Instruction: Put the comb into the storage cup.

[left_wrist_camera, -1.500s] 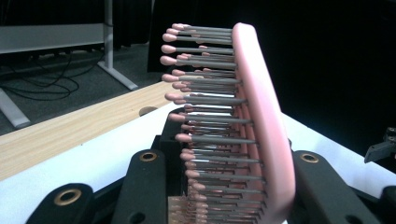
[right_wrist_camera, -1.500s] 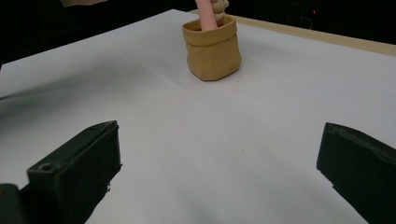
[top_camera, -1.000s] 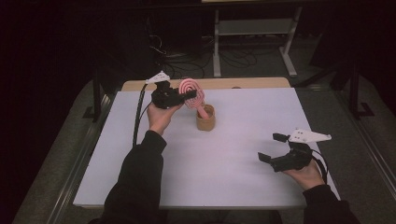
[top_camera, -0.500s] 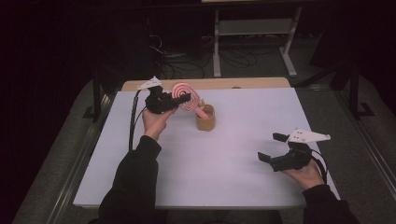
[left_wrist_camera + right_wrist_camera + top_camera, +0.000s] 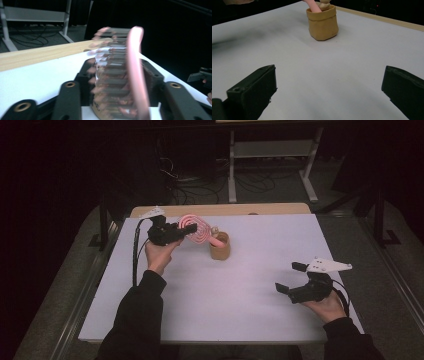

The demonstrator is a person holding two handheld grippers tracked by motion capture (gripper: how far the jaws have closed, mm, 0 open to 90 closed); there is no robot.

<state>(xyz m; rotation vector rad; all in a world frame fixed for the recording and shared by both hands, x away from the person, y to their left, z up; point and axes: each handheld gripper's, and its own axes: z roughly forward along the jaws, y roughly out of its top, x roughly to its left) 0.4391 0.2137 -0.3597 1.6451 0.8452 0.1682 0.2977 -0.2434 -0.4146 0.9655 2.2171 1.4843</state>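
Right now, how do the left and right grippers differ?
The left gripper is at the far left of the table with the pink spiral disc between its jaws, which have just been opening; the right gripper sits near the front right with wide-open jaws and nothing between them. The left is by the tan pot; the right is well away from it. Both are black and hand-held.

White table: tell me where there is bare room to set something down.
The white table is bare between the tan pot and the right gripper, and along its near edge. It is crowded around the pot, the pink spiral tool and the left gripper.
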